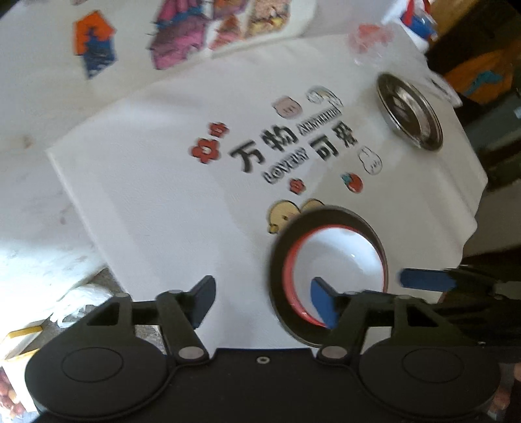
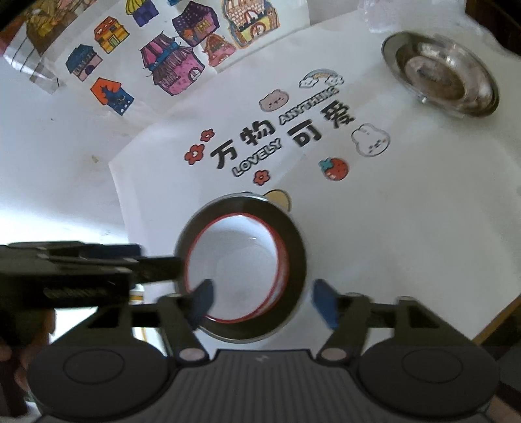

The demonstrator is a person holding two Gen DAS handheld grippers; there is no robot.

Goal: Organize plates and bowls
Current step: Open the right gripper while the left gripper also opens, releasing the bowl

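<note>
A white bowl with a red rim sits inside a dark plate near the table's front. A steel plate lies alone at the far right. My left gripper is open, its right finger over the bowl's near rim; in the right wrist view its fingers reach in from the left to the dark plate's edge. My right gripper is open and straddles the near side of bowl and plate. Its blue finger shows right of the plate.
A white cloth with printed cartoons and lettering covers the table. A sheet of coloured house drawings lies at the back. A red and blue cup stands at the far right corner. The table edge drops off on the right.
</note>
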